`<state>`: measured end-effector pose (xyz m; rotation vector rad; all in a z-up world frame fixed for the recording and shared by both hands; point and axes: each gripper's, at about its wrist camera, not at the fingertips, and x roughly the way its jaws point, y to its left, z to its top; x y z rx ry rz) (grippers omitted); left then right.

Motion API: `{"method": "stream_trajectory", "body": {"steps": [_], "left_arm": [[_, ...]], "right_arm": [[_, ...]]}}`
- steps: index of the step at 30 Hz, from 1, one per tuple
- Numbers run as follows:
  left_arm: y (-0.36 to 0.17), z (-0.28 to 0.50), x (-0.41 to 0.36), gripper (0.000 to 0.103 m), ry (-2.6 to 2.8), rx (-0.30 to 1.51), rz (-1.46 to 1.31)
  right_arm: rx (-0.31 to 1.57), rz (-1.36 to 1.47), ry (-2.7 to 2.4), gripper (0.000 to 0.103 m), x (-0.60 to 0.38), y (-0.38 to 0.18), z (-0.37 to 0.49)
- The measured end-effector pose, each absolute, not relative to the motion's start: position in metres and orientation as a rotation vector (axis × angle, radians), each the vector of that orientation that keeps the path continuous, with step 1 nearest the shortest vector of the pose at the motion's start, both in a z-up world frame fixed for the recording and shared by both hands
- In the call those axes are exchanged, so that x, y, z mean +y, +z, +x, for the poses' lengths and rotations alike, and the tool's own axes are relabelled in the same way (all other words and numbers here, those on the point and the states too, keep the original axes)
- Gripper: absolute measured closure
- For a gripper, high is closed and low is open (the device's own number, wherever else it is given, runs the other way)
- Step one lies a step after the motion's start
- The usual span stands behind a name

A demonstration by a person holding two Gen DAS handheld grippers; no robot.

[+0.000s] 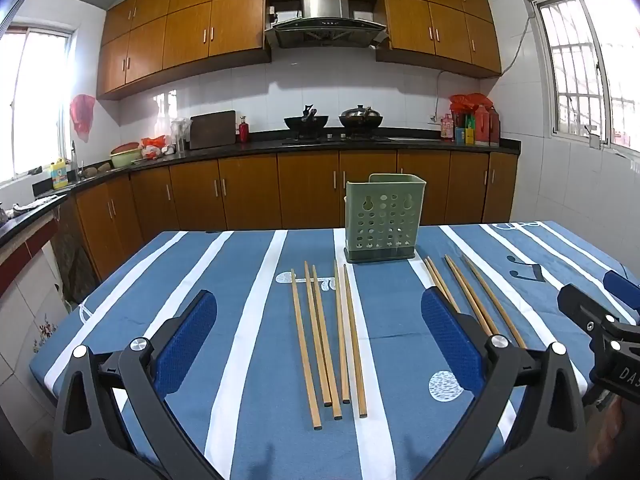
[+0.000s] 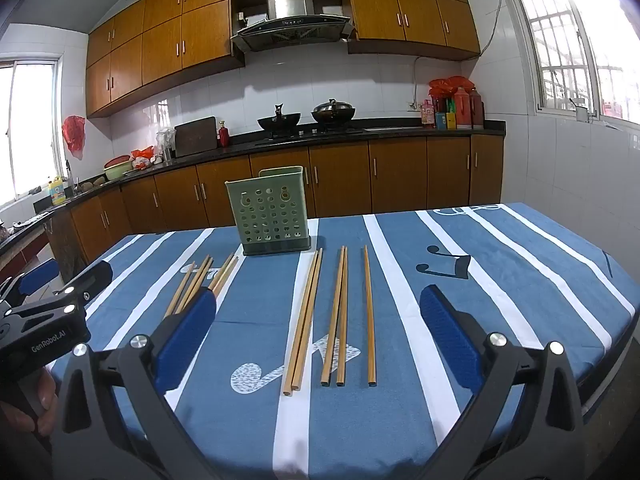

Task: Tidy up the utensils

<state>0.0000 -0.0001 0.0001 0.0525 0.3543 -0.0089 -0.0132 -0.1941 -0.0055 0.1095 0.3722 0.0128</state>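
Lying on the striped blue cloth of the tabletop, ten wooden chopsticks are split into two loose groups in front of a green perforated utensil holder, which stands upright near the far edge. In the left wrist view, the left group of five chopsticks lies between the fingers of the left gripper, whose blue pads stand wide apart with nothing clamped. The right group of five chopsticks lies likewise between the spread fingers of the right gripper, also holding nothing. Both grippers hover above the cloth, tilted slightly downward, side by side. Part of a hand shows at the lower left of the right wrist view, wrapped around the left gripper's handle.
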Motion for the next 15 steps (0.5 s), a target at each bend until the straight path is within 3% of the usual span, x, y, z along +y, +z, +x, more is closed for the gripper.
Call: {"method": "stream_trajectory", "body": {"steps": [15], "left_arm": [[0.0, 0.0, 0.0002, 0.002, -0.01, 0.355, 0.048]], "right_arm": [[0.372, 0.109, 0.012, 0.004, -0.1941, -0.0058, -0.0134]]}}
